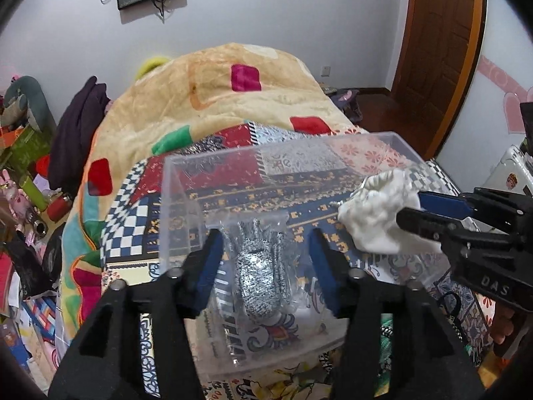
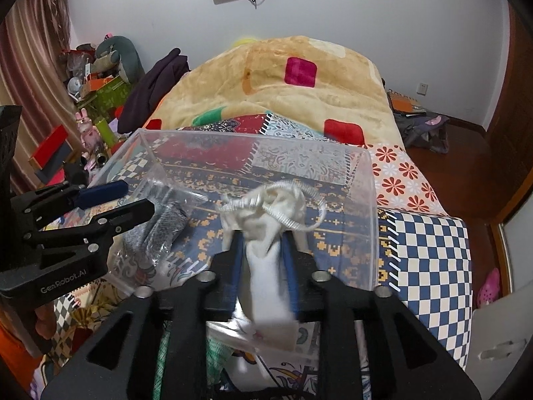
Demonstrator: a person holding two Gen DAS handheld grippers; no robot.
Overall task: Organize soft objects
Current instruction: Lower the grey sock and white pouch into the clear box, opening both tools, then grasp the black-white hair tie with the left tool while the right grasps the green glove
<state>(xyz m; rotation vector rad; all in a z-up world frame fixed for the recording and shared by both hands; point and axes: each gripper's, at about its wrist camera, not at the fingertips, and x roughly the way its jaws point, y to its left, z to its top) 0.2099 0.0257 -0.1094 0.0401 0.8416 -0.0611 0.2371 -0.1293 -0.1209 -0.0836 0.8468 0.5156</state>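
In the left wrist view, the left gripper (image 1: 265,260) fills the bottom of the frame, its blue-padded fingers spread apart over a clear plastic box (image 1: 186,180). Between them, lying inside the box, is a grey speckled item in a clear bag (image 1: 258,276). At the right edge, the right gripper (image 1: 413,206) is clamped on a white soft cloth bundle (image 1: 376,213) held over the box. The box sits on a patchwork quilt (image 1: 126,226). Beyond, a tan blanket (image 1: 213,100) covers the bed, with a wooden door (image 1: 439,46) at upper right.
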